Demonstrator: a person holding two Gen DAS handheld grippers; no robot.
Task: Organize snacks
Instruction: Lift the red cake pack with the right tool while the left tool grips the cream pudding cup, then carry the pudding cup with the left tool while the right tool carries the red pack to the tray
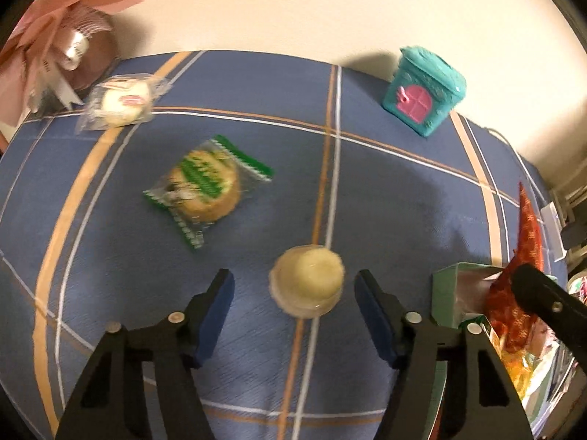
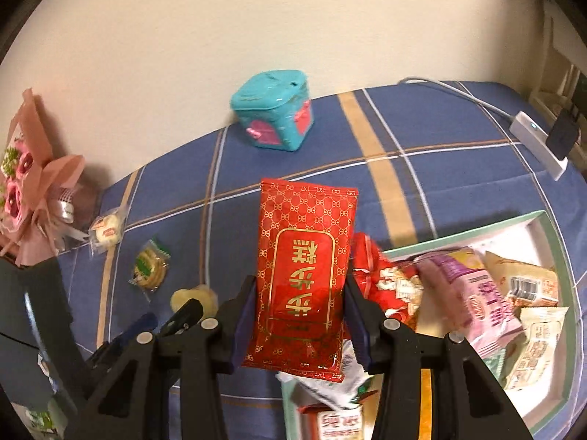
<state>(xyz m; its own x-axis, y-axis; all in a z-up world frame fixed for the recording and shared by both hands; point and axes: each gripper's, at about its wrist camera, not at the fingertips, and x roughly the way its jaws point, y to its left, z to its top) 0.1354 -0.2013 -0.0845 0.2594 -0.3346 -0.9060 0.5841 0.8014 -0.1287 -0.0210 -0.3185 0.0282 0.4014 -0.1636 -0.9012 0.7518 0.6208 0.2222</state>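
Jaws of the left gripper (image 1: 293, 315) stand apart around a small, light, squashable cake (image 1: 307, 280) on the desk (image 1: 385, 198); grip its sides gently. Right gripper (image 2: 299, 321) clamps a red packet (image 2: 304, 275).

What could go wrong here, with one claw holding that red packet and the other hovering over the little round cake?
The left claw is open around the round cake, which sits nearer its right pad; closing could nudge it aside or crush it. The right claw grips the red packet only by its lower sides, so the smooth wrapper might slip. The box beside it is already heaped with snacks.
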